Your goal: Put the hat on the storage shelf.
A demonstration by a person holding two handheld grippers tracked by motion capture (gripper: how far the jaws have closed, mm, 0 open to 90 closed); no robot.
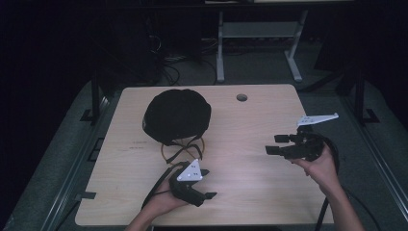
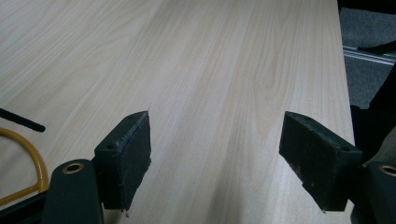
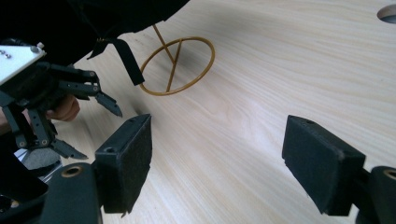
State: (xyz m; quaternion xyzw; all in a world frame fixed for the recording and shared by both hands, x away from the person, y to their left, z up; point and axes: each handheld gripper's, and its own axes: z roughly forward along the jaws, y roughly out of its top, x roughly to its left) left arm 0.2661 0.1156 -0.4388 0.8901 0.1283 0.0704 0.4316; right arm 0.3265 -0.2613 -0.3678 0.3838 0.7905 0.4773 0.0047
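A black cap sits on a gold wire stand whose ring base rests on the light wooden table. A black strap hangs from the cap over the ring. My left gripper is low over the table just in front of the ring, open, with bare wood between its pads. My right gripper is held at the right side of the table and points left toward the stand. It is open with nothing between its pads.
A round cable hole lies near the table's far edge. Beyond the table stand white desk legs and loose cables on the dark floor. Metal rails run along both sides of the table.
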